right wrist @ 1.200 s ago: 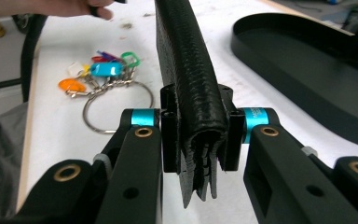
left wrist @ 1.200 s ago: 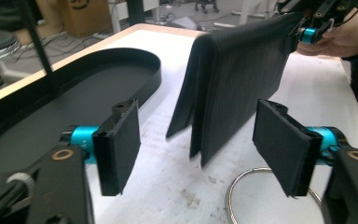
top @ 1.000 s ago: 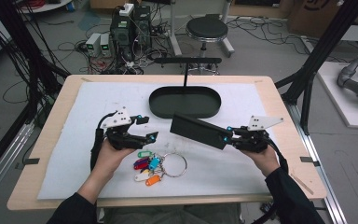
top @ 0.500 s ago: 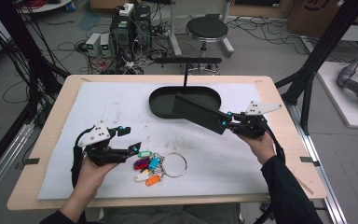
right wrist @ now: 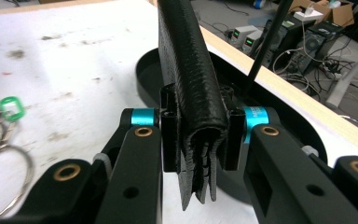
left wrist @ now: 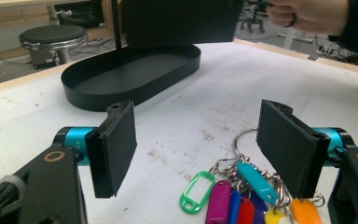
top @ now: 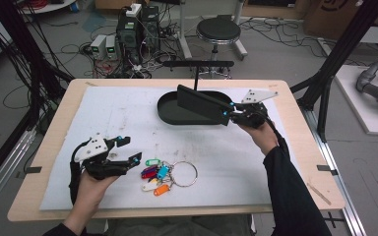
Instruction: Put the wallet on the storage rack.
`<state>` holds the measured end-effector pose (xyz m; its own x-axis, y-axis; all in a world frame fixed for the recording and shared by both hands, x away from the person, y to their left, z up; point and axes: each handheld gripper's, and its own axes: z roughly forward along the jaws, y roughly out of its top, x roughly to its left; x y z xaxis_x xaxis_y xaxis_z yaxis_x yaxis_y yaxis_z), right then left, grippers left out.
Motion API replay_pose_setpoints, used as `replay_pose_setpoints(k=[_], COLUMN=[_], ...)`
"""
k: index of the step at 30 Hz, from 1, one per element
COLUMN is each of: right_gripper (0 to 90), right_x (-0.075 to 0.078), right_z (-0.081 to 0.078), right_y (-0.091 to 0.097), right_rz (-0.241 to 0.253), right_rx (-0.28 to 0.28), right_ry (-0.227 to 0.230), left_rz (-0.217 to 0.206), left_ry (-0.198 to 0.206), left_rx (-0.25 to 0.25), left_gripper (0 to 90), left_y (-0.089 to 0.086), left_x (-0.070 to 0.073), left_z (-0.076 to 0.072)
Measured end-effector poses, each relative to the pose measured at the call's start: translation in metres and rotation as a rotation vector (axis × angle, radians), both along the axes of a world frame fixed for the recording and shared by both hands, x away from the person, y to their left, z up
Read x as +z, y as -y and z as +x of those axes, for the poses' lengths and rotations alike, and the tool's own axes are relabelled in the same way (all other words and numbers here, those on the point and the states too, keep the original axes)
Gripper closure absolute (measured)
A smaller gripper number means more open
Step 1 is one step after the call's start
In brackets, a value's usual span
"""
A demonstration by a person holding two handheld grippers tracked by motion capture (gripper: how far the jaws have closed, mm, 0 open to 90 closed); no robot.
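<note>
My right gripper [top: 228,112] has its fingers clamped tight on a black leather wallet [top: 200,102], holding it edge-up above the black oval tray [top: 170,114] at the far side of the tabletop [top: 54,128]. My left gripper [top: 130,151] hovers with fingers spread wide and holding nothing, just beside the bunch of coloured key tags [top: 153,173] on their ring [top: 183,174].
</note>
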<state>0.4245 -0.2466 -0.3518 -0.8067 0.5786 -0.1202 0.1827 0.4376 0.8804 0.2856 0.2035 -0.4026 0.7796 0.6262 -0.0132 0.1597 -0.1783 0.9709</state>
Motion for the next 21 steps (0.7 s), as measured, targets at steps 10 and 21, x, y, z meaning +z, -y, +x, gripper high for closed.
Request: replay_pose_setpoints(k=[10,21], right_gripper=[75.7,75.5], right_x=[-0.01,-0.028], right_z=[0.034,0.063], right_y=[-0.027,-0.032], right_rz=[-0.043,-0.032], right_rx=[-0.034,-0.041], right_ry=[-0.015,-0.049], left_rz=[0.026,0.016], left_ry=[0.014,0.027], left_rx=[-0.025,-0.042], left_gripper=[28.5,28.5], left_y=[0.006,0.003], left_x=[-0.001,-0.001], left_z=[-0.002,-0.003])
